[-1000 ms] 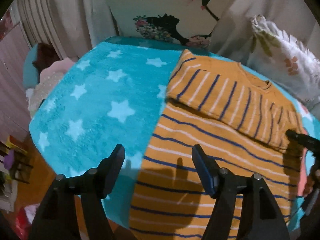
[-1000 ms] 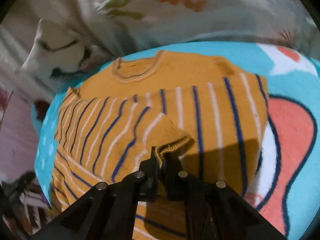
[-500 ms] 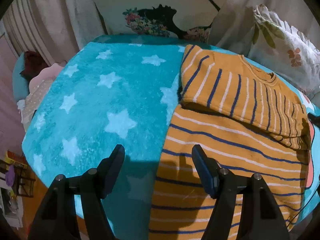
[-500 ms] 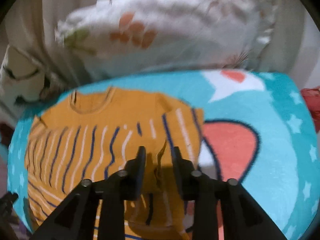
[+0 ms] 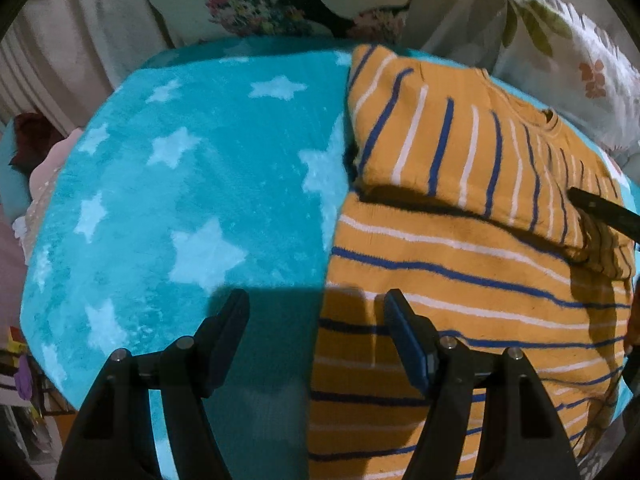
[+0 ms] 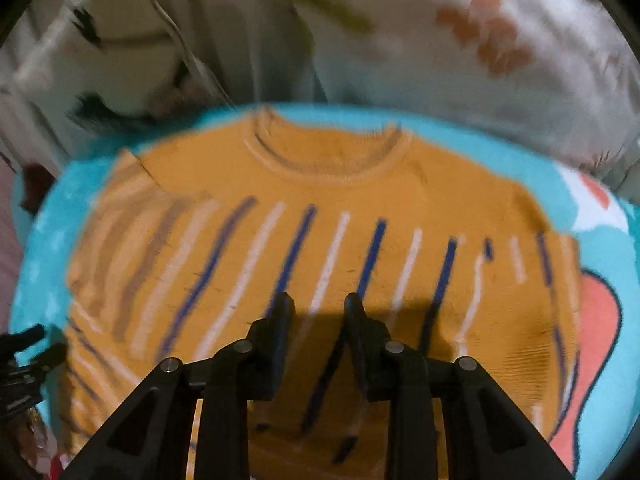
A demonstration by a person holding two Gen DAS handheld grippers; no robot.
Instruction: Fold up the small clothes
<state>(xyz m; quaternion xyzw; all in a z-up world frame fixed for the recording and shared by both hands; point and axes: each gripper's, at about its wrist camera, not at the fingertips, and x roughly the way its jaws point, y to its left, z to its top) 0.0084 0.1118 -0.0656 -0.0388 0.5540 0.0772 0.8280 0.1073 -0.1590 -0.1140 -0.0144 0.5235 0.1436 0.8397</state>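
Note:
An orange sweater point(image 5: 460, 264) with blue and white stripes lies flat on a turquoise star blanket point(image 5: 192, 184). Both sleeves are folded across its chest point(image 6: 320, 224). My left gripper point(image 5: 316, 312) hangs open over the sweater's left hem edge, one finger above the blanket, the other above the knit, holding nothing. My right gripper point(image 6: 318, 312) hovers open above the folded sleeves, nothing between its fingers. Its tip shows as a dark bar at the right edge of the left wrist view point(image 5: 600, 212). The right wrist view is blurred.
Floral pillows point(image 5: 572, 52) and a printed cushion point(image 5: 288, 16) stand behind the blanket. A pink garment point(image 5: 44, 168) lies at the bed's left side. The blanket has a coral and white print point(image 6: 600, 300) right of the sweater.
My right gripper let go of the sleeve cuff, opened and swung left over the chest. My left gripper moved down and left toward the hem edge, still open.

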